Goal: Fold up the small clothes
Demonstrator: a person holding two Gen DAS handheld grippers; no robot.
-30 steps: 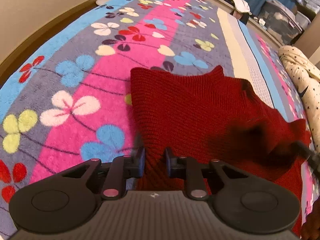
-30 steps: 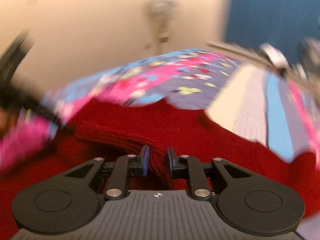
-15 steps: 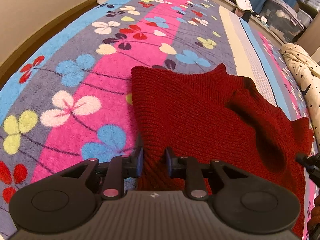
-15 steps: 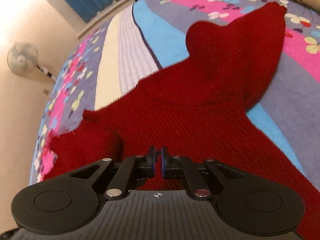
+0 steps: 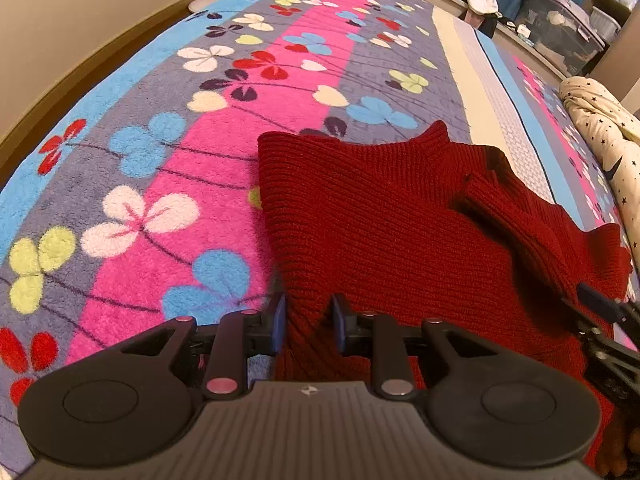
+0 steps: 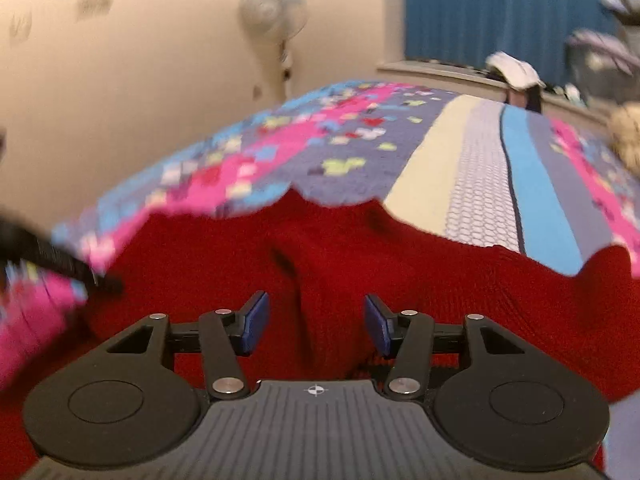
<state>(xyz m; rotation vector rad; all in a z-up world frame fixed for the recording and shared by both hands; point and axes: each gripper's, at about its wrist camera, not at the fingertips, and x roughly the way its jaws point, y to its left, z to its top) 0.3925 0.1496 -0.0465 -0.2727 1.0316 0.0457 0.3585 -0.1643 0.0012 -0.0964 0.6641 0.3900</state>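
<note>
the red knit sweater (image 5: pixel 380 232) is spread on the flowered blanket (image 5: pixel 168 168), its near edge pinched in the narrow left tool (image 5: pixel 308 318), while the right tool (image 6: pixel 316 320) is held wide over a sleeve fold, best laid flat before any regrasp.

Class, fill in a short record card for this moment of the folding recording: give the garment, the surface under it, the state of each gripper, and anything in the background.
garment: red knit sweater, a sleeve folded over its body
surface: floral fleece blanket, striped pink, grey and blue
left gripper: shut on the sweater's near edge
right gripper: jaws apart over the sweater, holding nothing
background: standing fan by the wall, blue curtain
image quality: right wrist view blurred
</note>
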